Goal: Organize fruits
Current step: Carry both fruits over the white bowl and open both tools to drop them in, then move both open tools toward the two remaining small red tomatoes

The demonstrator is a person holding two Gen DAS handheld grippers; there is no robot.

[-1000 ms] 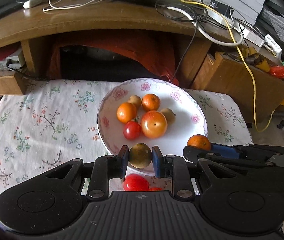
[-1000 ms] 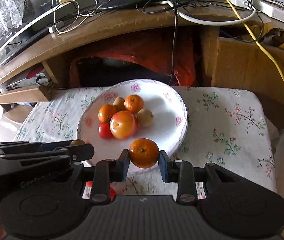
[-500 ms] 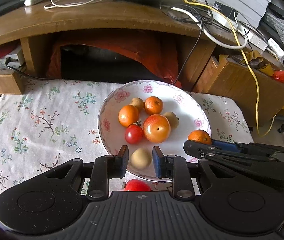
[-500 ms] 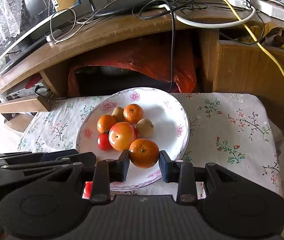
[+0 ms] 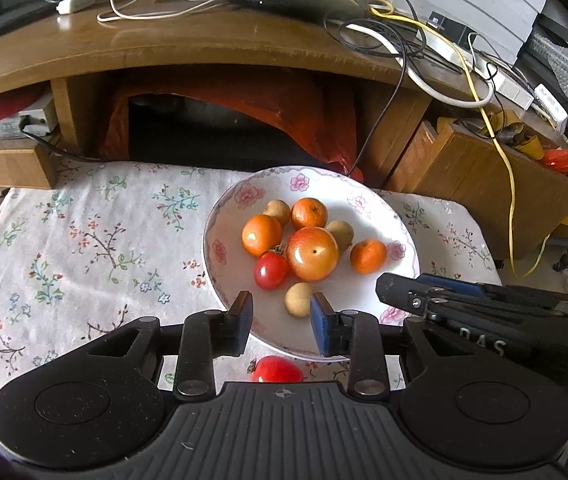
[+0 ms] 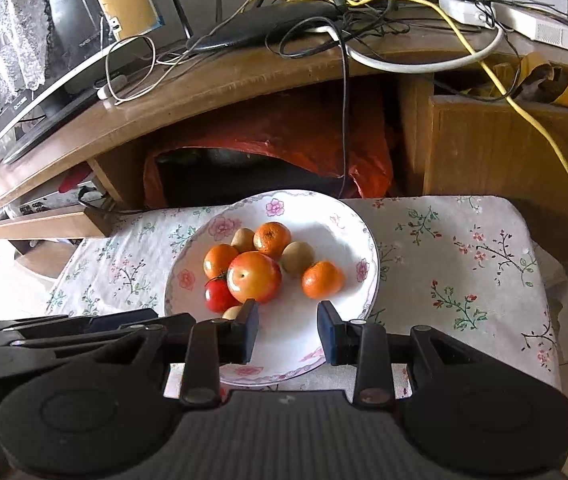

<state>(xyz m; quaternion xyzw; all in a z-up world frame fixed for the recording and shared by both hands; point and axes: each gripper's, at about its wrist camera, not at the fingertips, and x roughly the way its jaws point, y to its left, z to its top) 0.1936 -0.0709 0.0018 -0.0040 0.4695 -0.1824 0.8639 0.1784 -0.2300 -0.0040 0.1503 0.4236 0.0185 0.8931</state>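
Both tools released above a plate of fruit on the flowered tabletop.

The left tool (image 5: 280, 314) stands spread with nothing gripped, poised over the near rim of the white flowered plate (image 5: 220, 248); a small tan fruit (image 5: 299, 299) lies on the plate between its pads, closer to the right one. The right tool (image 6: 288, 320) is likewise parted and empty, and a mandarin (image 6: 322, 279) rests on the plate just beyond it, at about 1 o'clock from its tips. At the plate's middle sits a big orange-red fruit (image 5: 312, 254), with a red tomato (image 5: 270, 270) touching it at 8 o'clock. A second red tomato (image 5: 277, 369) lies on the floral cloth (image 5: 84, 240) off the plate, at its 6 o'clock edge.
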